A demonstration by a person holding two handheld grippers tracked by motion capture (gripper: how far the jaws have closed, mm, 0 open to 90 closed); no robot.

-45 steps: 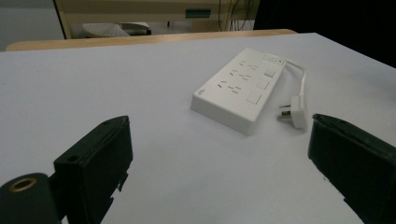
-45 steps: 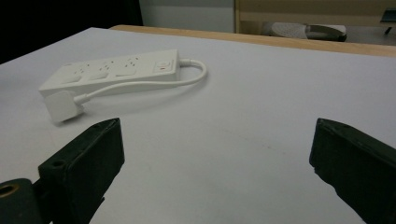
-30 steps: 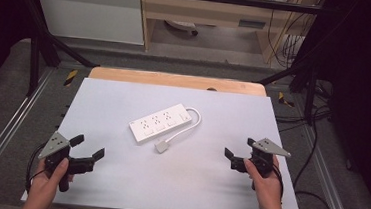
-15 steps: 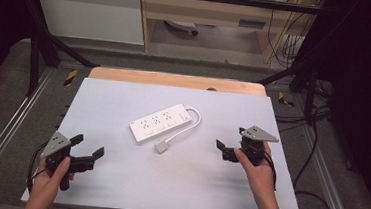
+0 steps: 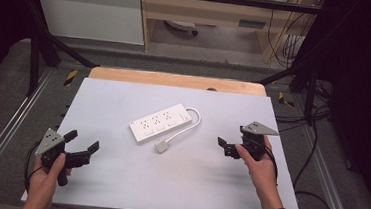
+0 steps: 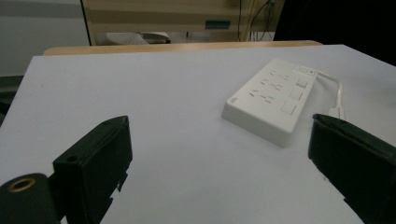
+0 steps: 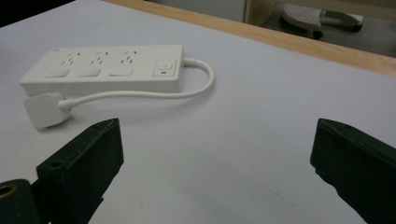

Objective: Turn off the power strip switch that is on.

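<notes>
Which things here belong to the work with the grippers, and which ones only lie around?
Belong to the work:
power strip
its plug on the short cable
left gripper, open
right gripper, open

Only lying around:
wheeled base on the floor beyond the table

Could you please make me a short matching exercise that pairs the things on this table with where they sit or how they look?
Column one:
1. power strip
2. plug
3. left gripper
4. right gripper

Column two:
A. open, at the table's near left corner
B. lying at the end of a short looped cord, beside the strip
C. open, right of the plug
D. white, flat in the middle of the table

Pairs: 1-D, 2-B, 3-A, 4-C
</notes>
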